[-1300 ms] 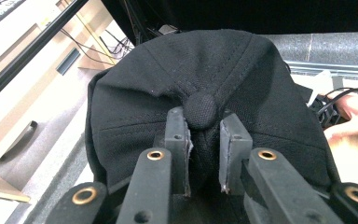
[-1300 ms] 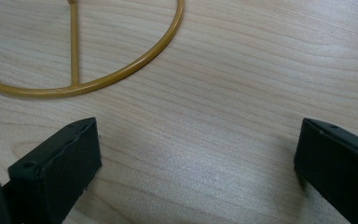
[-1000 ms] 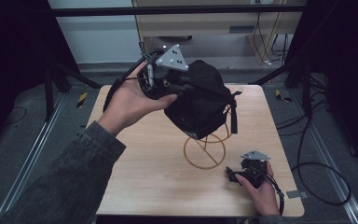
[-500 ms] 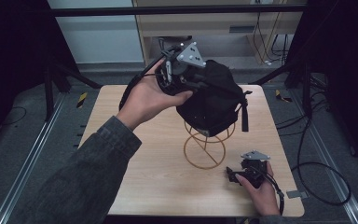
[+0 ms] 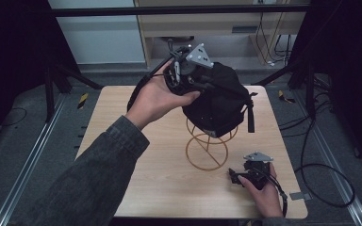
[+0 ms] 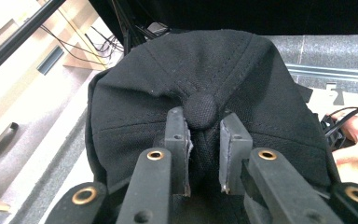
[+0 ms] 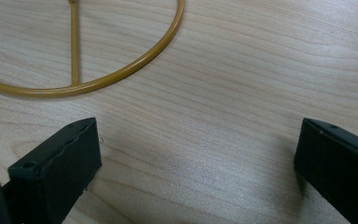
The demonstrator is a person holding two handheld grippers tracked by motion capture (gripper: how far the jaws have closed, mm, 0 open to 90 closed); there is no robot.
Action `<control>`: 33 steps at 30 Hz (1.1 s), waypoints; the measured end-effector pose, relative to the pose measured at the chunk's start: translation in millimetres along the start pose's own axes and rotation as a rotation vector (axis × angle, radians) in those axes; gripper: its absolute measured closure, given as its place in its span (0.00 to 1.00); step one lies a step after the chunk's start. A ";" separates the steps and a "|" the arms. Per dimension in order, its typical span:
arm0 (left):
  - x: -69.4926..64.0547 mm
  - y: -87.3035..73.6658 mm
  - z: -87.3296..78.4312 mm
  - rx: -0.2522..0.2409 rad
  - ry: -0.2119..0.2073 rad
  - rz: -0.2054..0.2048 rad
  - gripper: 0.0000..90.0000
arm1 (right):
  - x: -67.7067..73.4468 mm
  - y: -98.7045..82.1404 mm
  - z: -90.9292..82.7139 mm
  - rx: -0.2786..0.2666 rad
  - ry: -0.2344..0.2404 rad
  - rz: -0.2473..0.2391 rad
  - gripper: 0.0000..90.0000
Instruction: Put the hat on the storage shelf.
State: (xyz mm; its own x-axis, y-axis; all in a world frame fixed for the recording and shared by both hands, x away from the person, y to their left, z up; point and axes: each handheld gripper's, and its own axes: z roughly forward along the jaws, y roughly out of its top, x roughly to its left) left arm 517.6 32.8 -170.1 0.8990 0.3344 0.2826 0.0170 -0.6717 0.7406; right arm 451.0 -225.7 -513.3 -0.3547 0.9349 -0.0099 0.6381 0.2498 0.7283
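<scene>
Rightward since a second ago, my left gripper (image 5: 194, 81) carries the black cap (image 5: 219, 101) over the wire stand (image 5: 208, 149) | jaws pinched on crown fabric | right gripper (image 5: 238, 178) gapes empty on table (image 5: 122, 122) | lower centred, then release.

A pale wooden table (image 5: 160, 183) with a square top and rounded corners carries the things. A gold wire stand (image 5: 207, 148) rests on it a little toward three o'clock of centre, its round base ring flat on the wood. At about five o'clock, the right hand-held gripper (image 5: 235, 178) rests low on the table, near that ring.
</scene>
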 end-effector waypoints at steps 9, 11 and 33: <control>-2.0 -2.3 13.9 0.030 -0.018 -0.002 0.85 | -0.1 0.1 -0.2 0.002 -0.001 -0.001 0.01; -2.4 -3.4 18.3 0.045 -0.022 -0.002 0.85 | -0.1 0.0 -0.2 0.001 -0.001 -0.001 0.01; 3.1 -25.5 53.6 0.146 -0.055 -0.032 0.84 | 0.7 -0.1 -0.3 0.005 0.001 0.009 0.01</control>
State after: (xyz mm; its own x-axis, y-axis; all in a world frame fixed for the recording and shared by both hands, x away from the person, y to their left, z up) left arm 543.5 15.6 -220.7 0.9194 0.3234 0.2238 0.1057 -0.7514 0.6513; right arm 450.4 -225.1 -513.1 -0.3496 0.9369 -0.0021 0.6448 0.2423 0.7249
